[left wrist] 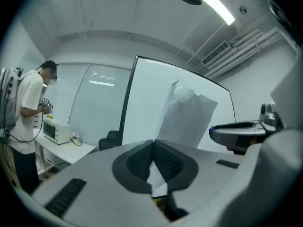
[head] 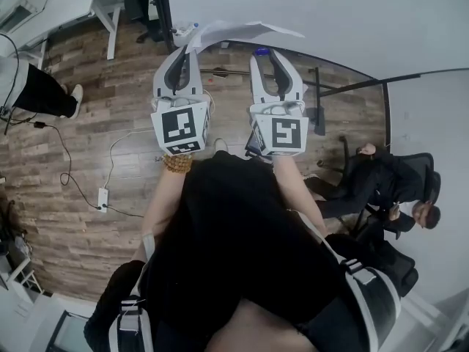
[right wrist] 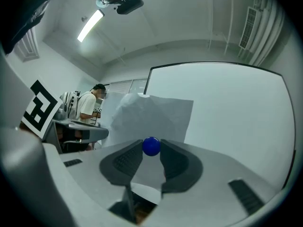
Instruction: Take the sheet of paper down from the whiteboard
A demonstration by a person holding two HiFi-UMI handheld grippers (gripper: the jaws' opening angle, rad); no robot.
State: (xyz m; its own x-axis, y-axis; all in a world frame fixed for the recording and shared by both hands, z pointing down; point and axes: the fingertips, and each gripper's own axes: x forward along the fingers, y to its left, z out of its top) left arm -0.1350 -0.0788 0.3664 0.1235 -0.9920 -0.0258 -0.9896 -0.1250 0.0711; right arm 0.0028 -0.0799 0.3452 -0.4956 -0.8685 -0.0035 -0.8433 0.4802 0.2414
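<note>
White paper sheet point(left wrist: 187, 113) hangs bowed in front of the white whiteboard point(right wrist: 236, 108), lower edge pinched in the fully closed left gripper point(left wrist: 152, 144). Right gripper point(right wrist: 151, 151) is nearly closed, clamping a small round blue magnet point(right wrist: 151, 146) just beside the sheet.

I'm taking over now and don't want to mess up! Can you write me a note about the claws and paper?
Left claw: shut on the lower edge of the white paper sheet.
Right claw: shut on a small blue ball, likely the magnet.
The sheet stands in front of the large white whiteboard.
Done: both grips. Left: carry the sheet away.
</note>
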